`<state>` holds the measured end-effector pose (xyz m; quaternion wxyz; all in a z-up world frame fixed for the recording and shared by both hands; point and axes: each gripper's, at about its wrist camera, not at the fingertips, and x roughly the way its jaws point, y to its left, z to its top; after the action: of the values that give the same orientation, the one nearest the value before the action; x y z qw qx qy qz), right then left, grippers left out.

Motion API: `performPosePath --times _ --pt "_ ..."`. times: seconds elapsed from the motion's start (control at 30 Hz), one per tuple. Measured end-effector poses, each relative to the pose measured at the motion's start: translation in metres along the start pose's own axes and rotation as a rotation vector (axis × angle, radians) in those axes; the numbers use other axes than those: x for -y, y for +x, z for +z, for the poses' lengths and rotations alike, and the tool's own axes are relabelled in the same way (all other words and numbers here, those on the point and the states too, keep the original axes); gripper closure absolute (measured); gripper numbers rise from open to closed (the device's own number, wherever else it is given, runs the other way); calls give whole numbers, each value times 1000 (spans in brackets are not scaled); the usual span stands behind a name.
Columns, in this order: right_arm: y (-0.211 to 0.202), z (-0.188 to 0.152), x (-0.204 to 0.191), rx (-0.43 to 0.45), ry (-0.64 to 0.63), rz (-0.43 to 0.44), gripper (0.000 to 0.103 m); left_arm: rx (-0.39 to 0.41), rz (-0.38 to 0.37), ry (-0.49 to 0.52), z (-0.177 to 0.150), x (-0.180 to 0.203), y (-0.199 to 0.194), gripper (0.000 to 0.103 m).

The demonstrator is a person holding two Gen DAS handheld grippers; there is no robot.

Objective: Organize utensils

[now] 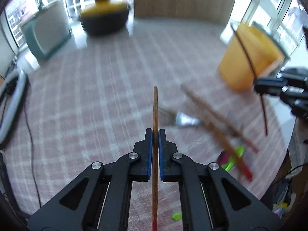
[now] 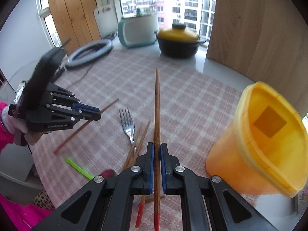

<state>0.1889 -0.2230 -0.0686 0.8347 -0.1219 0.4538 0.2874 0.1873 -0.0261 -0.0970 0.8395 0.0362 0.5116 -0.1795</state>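
My left gripper (image 1: 155, 131) is shut on a brown chopstick (image 1: 155, 111) with a red end, held above the checked cloth. My right gripper (image 2: 157, 146) is shut on another brown chopstick (image 2: 157, 104) that points forward. The left gripper also shows in the right wrist view (image 2: 96, 113), at the left with its chopstick (image 2: 82, 127). The right gripper shows at the right edge of the left wrist view (image 1: 258, 85), next to the yellow cup (image 1: 250, 57). The yellow cup (image 2: 265, 140) is tilted and empty, at the right. A fork (image 2: 128, 127) and loose chopsticks (image 2: 138, 146) lie on the cloth.
A green utensil (image 2: 78, 167) and a pink one (image 2: 108, 173) lie near the front edge. A black pot with a yellow lid (image 2: 179, 42), a teal-and-white appliance (image 2: 137, 30) and a ring light (image 2: 90, 53) stand at the back. Wooden boards (image 2: 259, 32) rise at the right.
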Motion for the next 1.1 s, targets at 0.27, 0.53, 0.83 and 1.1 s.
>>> performPosePath --times 0.27,0.53,0.83,1.1 --pt "-50 24 15 184 66 -3 99 220 -84 -4 50 19 -72 100" --pt "-99 45 47 341 139 -84 99 382 -174 15 102 52 -115 100" --pt "-111 50 94 412 228 -238 99 482 -236 39 157 103 -121 100" --pt "-100 50 126 418 282 -288 99 526 -276 4 192 138 -101 100"
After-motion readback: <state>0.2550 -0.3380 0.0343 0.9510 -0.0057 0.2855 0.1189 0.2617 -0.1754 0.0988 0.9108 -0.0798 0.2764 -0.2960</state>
